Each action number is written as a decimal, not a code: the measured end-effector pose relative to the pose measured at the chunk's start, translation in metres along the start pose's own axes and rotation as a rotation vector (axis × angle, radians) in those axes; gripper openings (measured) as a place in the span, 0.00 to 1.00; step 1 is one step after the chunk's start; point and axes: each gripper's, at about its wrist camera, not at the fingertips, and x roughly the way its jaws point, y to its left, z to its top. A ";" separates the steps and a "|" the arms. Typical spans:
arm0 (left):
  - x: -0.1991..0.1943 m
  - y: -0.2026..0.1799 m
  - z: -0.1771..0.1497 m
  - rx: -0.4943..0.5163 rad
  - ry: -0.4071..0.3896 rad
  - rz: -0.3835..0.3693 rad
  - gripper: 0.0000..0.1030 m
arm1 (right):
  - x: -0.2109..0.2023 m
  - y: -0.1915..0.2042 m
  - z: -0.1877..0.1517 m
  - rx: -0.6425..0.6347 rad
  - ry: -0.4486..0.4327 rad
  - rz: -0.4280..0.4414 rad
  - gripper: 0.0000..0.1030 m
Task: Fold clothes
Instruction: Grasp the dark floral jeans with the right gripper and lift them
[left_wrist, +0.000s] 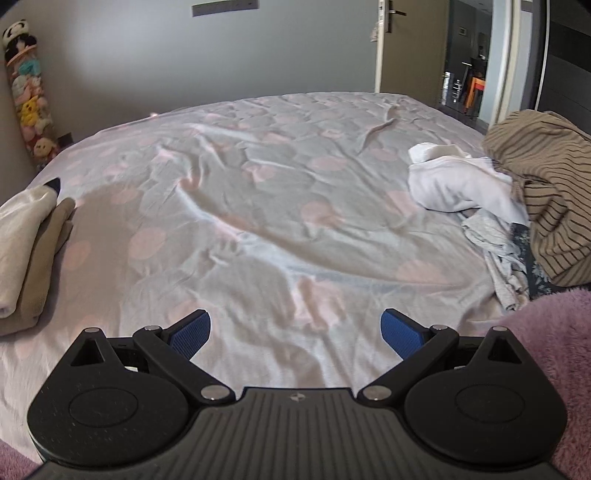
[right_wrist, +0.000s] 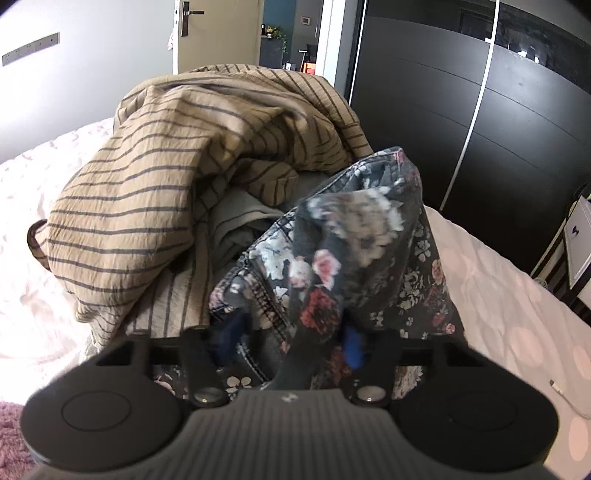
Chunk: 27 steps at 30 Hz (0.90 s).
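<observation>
Crinkled woven striped garment (right_wrist: 155, 177), floral denim garment (right_wrist: 369, 258), matt creased cotton bedsheet (left_wrist: 258, 203), glossy dark wardrobe (right_wrist: 461, 129)

A bed (left_wrist: 258, 192) covered by a wrinkled grey sheet with pale pink dots fills the middle of the left wrist view. At its upper left, a tall column of plush toys (left_wrist: 27, 92) stands against the wall. An open door (left_wrist: 406, 40) shows at upper right. In the right wrist view, a dark wardrobe (right_wrist: 480, 122) fills the upper right.

Soft daylight, fisheye-bent edges, slight motion blur throughout.
</observation>
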 end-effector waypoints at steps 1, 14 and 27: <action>-0.001 0.004 -0.001 -0.007 0.001 -0.001 0.98 | -0.002 0.000 0.001 -0.006 -0.004 -0.029 0.09; -0.018 0.027 0.008 -0.023 -0.044 0.021 0.98 | -0.113 0.021 0.072 -0.043 -0.297 0.138 0.04; -0.073 0.106 0.046 -0.119 -0.166 0.149 0.98 | -0.278 0.223 0.110 -0.319 -0.444 0.914 0.03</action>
